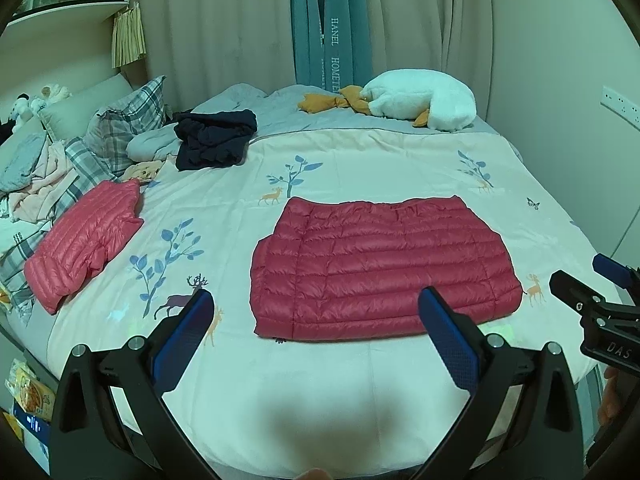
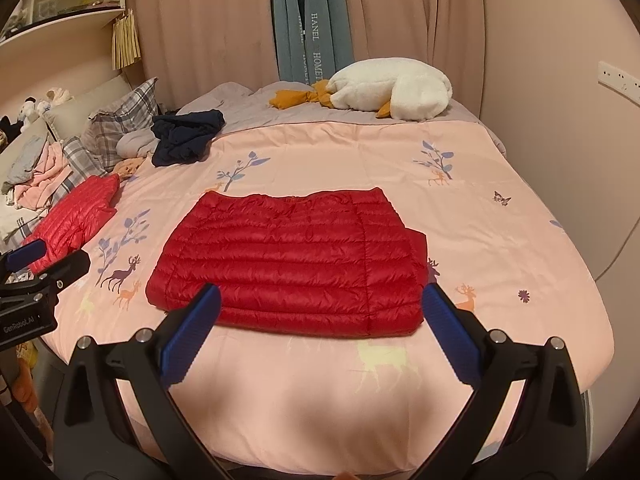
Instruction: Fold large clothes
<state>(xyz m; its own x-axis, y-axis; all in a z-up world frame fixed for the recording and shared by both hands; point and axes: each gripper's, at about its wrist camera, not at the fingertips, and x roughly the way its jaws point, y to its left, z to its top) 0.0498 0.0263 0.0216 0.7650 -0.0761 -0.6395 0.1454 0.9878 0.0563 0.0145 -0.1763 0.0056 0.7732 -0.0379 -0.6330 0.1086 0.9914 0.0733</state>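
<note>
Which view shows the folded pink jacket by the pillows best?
The left wrist view: the pink jacket lies in full sight there, its quilting and folded edge clear. In the right wrist view the same jacket sits further toward the frame edge, and the left gripper hides its near end.

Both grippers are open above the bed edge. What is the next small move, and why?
Probably bring both grippers forward to the near hem of the red quilted down jacket: it lies flat, folded to a rectangle, and the left gripper and right gripper hover open, holding nothing.
</note>
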